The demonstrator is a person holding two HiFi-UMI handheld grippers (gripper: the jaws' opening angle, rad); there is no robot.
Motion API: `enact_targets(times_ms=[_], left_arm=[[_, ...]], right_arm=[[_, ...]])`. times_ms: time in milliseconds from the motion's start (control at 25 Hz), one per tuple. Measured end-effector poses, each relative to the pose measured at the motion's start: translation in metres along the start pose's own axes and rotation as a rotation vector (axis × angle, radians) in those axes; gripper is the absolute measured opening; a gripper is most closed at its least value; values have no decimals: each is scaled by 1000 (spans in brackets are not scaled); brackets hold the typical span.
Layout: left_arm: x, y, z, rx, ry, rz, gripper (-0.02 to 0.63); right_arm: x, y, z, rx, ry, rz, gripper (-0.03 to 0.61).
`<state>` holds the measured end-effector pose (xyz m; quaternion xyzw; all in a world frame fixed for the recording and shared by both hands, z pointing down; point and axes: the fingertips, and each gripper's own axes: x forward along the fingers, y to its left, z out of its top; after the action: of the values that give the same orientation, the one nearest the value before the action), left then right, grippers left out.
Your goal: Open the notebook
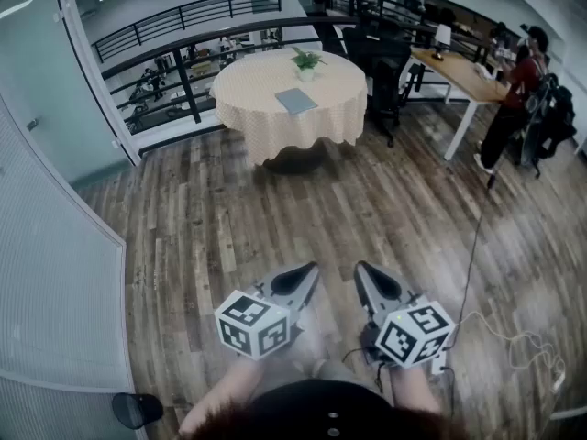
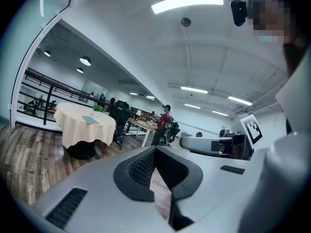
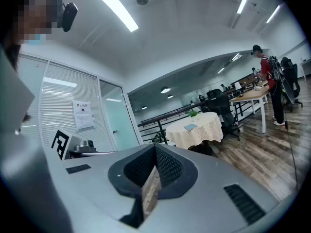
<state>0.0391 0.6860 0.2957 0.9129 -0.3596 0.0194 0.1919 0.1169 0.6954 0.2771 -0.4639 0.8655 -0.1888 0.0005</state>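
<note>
The grey-blue notebook [image 1: 295,101] lies closed on a round table with a yellow checked cloth [image 1: 275,126], far across the wooden floor. A small potted plant [image 1: 306,60] stands behind it. The left gripper view shows the notebook [image 2: 90,120] small at the left, and the right gripper view shows the notebook [image 3: 191,127] near the middle. My left gripper [image 1: 304,277] and right gripper [image 1: 367,277] are held side by side close to the body, far from the table. Both point roughly level toward it. The jaws of the left gripper [image 2: 155,152] and of the right gripper [image 3: 155,149] are shut on nothing.
A black railing [image 1: 183,53] runs behind the table. Black office chairs [image 1: 385,71] and a wooden desk [image 1: 459,76] stand to its right, with a person in red [image 1: 523,81] at the desk. A glass partition [image 1: 55,273] lines the left. A cable [image 1: 472,264] trails over the floor at right.
</note>
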Motion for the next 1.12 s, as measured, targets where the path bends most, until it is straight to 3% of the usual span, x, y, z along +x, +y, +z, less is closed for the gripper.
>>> enact_targets(times_ms=[520,800,1120], left_arm=[[19,-4,-8,-16,3,-17,9],[34,-10,-1,-4,-18,-33,9],[53,-17,-18,-45,-2,-19,9]], right_arm=[[10,1,-5,-43,22,27,11],[23,-13,1,-13,20,32,11],[14,-16,-6,-69,68,120,11]])
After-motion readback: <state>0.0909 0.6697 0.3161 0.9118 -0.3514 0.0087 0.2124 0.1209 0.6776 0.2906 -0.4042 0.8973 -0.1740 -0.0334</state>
